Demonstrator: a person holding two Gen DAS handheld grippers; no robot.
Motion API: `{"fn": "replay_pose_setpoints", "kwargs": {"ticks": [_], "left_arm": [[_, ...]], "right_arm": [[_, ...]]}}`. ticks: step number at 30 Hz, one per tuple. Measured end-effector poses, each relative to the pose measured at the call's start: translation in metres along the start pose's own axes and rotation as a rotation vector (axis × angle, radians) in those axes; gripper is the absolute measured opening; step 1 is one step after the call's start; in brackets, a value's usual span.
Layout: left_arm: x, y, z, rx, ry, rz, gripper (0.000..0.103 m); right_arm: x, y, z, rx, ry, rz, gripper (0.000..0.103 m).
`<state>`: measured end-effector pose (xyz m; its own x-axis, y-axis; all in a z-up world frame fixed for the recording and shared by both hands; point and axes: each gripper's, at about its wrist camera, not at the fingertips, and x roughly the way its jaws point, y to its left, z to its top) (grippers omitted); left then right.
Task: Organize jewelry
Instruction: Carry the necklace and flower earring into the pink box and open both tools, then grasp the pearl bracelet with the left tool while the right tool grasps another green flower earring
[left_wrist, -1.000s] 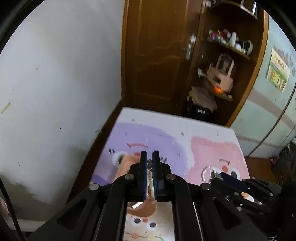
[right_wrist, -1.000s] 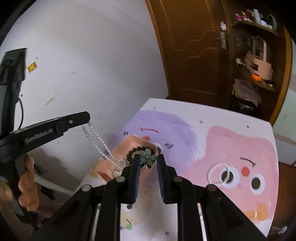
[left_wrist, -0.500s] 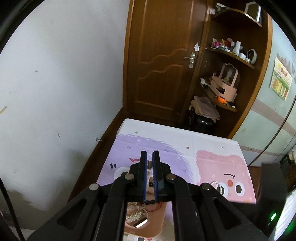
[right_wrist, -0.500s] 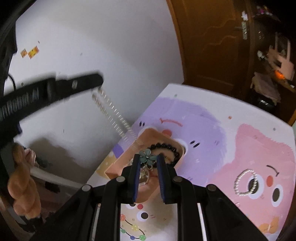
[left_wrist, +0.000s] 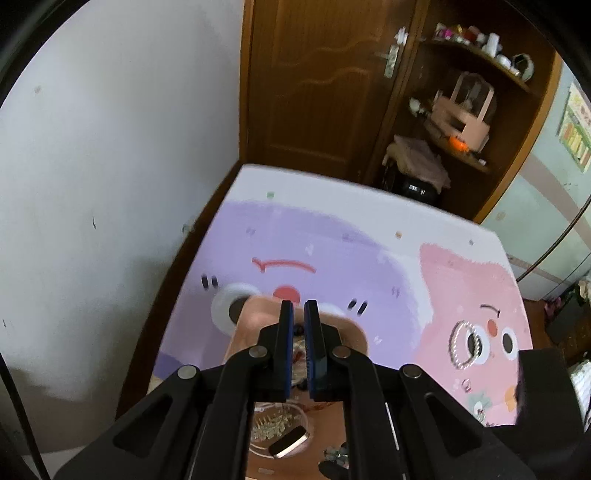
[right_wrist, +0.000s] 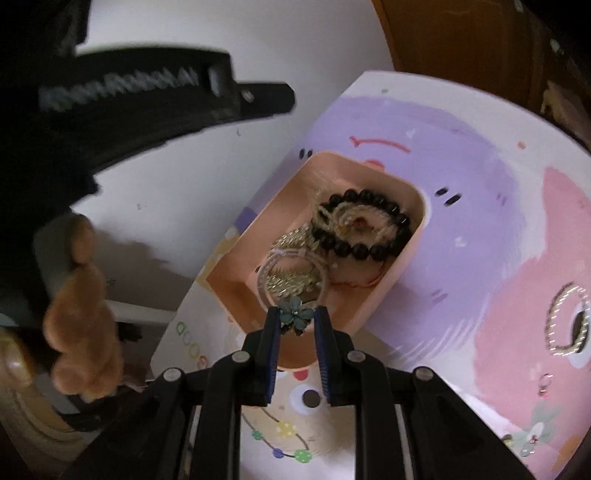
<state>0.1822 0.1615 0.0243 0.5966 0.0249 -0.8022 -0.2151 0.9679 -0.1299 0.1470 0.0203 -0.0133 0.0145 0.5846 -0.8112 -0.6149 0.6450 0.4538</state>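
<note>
Holding a teal flower piece between its pads, the right gripper stands narrowly parted and clamped on it, just above the near rim of the pink tray.

Item, tray contents: a clear bangle with gold chain nearest the flower; beyond it a black bead bracelet with a twine loop inside.

Item, left gripper: jaws all but shut, poised over the same tray. Whether a fine chain is pinched between them cannot be told; something pale shows in the slit, blurred.

Item, right of the tray on the printed mat: a pearl-like ring of beads, well apart, and small earrings nearer the mat's front edge, both not yet gathered.

Risks: released this close to the near rim, the flower may catch the wall and fall outside onto the mat. Both tools crowd one tray, so a bump could tip or shift it. Loose chain may snag on the flower.

Views: the right wrist camera alone shows the tray's full contents and the person's hand on the left tool. The left wrist camera alone shows the door and shelves beyond the table.
</note>
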Motion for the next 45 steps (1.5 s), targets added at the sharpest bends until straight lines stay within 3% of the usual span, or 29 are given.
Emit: {"fn": "replay_pose_setpoints", "kwargs": {"ticks": [2,8,9,16,20,28,37,45], "left_arm": [[0.008,0.003,-0.004,-0.010,0.026,0.002,0.010],[0.008,0.009,-0.013,-0.032,0.045,0.014,0.056],[0.007,0.009,-0.015,-0.031,0.039,0.021,0.059],[0.002,0.000,-0.024,-0.005,0.052,0.019,0.059],[-0.002,-0.009,-0.031,0.018,0.058,0.015,0.065],[-0.006,-0.038,-0.053,0.090,0.089,-0.024,0.065],[-0.009,-0.092,-0.069,0.227,0.123,-0.076,0.065],[0.008,-0.143,-0.060,0.306,0.171,-0.116,0.066]], "right_arm": [[0.003,-0.002,0.001,0.014,0.010,0.017,0.019],[0.005,-0.011,0.003,0.095,0.022,0.087,0.030],[0.005,-0.013,0.003,0.103,0.022,0.094,0.032],[-0.007,-0.015,-0.004,0.114,0.003,0.087,0.033],[-0.020,-0.012,-0.015,0.092,-0.022,0.048,0.033],[-0.050,-0.026,-0.055,0.102,-0.058,-0.061,0.033],[-0.104,-0.085,-0.101,0.193,-0.068,-0.224,0.033],[-0.154,-0.149,-0.123,0.323,-0.123,-0.334,0.032]]}}
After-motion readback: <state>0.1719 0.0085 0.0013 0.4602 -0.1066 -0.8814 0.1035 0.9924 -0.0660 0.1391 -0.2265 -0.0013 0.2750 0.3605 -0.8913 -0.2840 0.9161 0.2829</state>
